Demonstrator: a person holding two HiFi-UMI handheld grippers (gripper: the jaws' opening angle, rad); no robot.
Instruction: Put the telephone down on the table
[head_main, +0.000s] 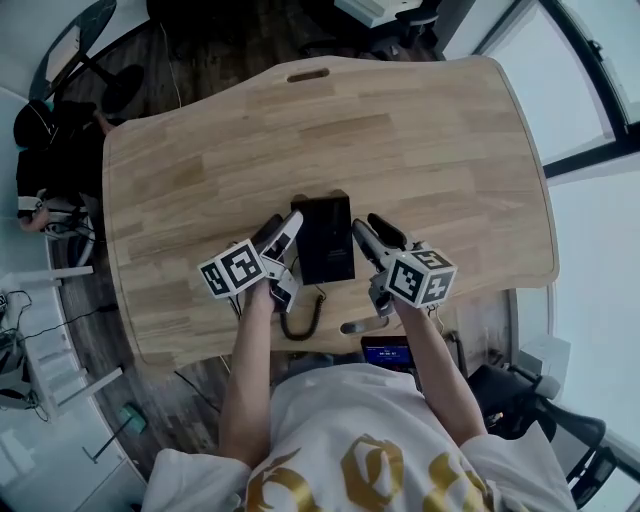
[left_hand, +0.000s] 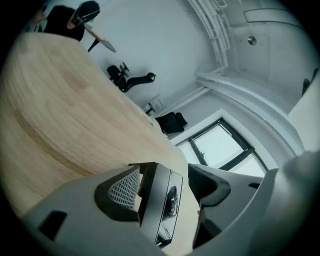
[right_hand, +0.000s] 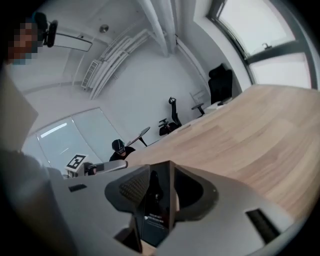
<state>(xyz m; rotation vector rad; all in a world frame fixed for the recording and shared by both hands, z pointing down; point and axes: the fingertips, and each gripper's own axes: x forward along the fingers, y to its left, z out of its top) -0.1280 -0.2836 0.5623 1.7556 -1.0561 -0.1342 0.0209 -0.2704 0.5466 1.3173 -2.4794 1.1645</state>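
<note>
A black telephone (head_main: 324, 240) lies flat on the wooden table (head_main: 420, 130), a little back from the near edge. Its coiled cord (head_main: 303, 325) trails toward that edge. My left gripper (head_main: 283, 228) is beside the phone's left side and my right gripper (head_main: 372, 225) beside its right side. In the left gripper view the telephone (left_hand: 159, 210) shows edge-on between the jaws of the left gripper (left_hand: 165, 186), with a clear gap to the right-hand pad (left_hand: 207, 187). In the right gripper view a corner of the telephone (right_hand: 156, 210) stands between the spread pads of the right gripper (right_hand: 162, 189).
A cable slot (head_main: 308, 75) is cut near the table's far edge. A person in black (head_main: 45, 150) sits beyond the table's left end, by chairs. A lit device (head_main: 388, 352) sits below the near edge. Large windows (head_main: 600, 80) run along the right.
</note>
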